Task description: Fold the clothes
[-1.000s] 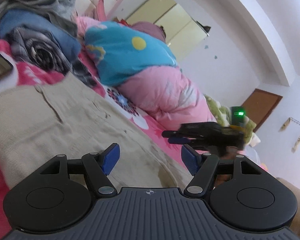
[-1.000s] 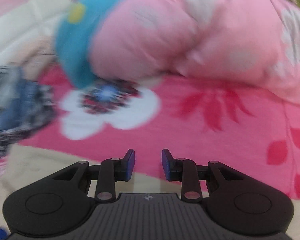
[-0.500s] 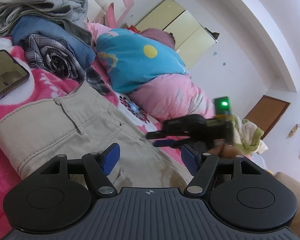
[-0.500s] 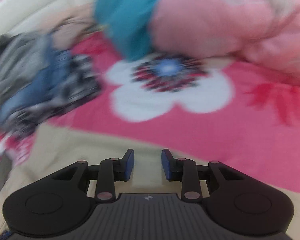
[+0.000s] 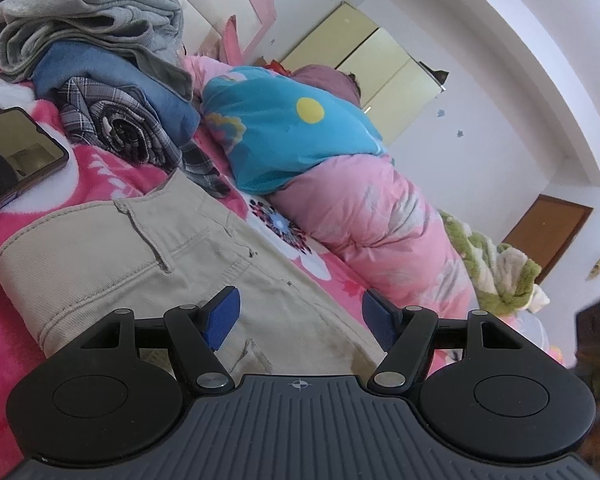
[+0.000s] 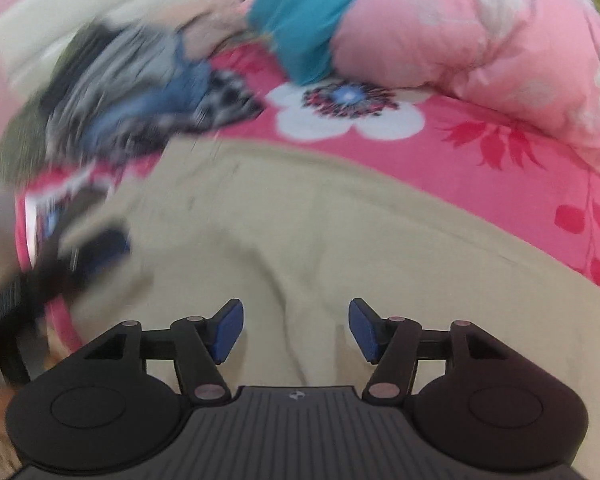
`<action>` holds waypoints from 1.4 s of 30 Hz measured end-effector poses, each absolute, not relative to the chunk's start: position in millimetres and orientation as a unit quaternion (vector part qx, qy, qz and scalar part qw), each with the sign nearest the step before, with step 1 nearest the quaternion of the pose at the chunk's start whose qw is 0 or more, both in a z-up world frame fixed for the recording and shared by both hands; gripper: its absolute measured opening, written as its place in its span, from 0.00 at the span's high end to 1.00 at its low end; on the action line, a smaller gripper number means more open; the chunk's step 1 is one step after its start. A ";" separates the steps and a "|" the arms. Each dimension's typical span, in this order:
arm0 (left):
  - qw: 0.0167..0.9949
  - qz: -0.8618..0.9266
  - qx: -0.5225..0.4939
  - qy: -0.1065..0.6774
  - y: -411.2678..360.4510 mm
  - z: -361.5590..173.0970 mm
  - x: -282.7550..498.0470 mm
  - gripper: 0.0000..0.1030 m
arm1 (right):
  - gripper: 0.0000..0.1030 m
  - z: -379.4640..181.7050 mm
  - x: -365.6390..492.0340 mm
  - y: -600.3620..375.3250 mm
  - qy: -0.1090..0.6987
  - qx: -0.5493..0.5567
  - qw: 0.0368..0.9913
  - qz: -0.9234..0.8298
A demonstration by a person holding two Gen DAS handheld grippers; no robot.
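Note:
Beige trousers (image 5: pixel 148 256) lie folded on the pink flowered bedspread (image 5: pixel 112 172), waistband toward the left. My left gripper (image 5: pixel 300 320) hovers low over their near part, open, nothing between its blue pads. In the right wrist view the same beige trousers (image 6: pixel 320 232) fill the middle. My right gripper (image 6: pixel 296 330) hangs above them pointing steeply down; its jaws are opening and nothing is between them. The right gripper's dark body shows blurred at the right edge of the left wrist view.
A stack of folded clothes (image 5: pixel 92 64) in grey, blue and plaid sits at the far left. A phone (image 5: pixel 12 156) lies on the bedspread beside it. A pink and teal quilt (image 5: pixel 340 184) runs along the far side of the bed.
My right gripper swept across from the bedspread to above the trousers and its jaws spread wider. In the left wrist view it left the centre for the right edge. The left gripper stayed put.

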State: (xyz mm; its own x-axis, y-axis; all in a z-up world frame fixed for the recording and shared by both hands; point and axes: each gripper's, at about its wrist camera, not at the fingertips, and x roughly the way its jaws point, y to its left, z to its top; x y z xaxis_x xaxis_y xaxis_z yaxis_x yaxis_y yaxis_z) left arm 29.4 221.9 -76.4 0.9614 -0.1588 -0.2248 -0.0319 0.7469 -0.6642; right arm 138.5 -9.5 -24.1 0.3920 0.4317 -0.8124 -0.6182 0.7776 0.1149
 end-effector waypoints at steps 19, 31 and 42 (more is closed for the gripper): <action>0.925 -0.022 -0.365 0.104 224.3 -71.3 24.4 0.34 | 0.98 -31.7 114.5 10.5 0.322 -0.149 0.897 0.264; 0.927 -0.017 -0.365 0.085 230.3 -66.6 18.7 0.34 | 0.98 10.6 127.5 48.4 0.201 -0.220 0.926 0.232; 0.917 -0.003 -0.381 0.114 242.2 -72.9 21.8 0.34 | 0.72 -45.7 196.3 35.6 0.324 -0.194 0.898 0.225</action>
State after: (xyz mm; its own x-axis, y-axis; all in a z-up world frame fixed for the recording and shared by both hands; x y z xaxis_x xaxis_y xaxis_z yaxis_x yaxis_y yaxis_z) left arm 21.8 242.2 -72.9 0.9739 -0.0925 -0.2073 -0.0817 0.7093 -0.7002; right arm 196.3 35.6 -45.7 0.6893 0.2789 -0.6686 -0.5295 0.8238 -0.2023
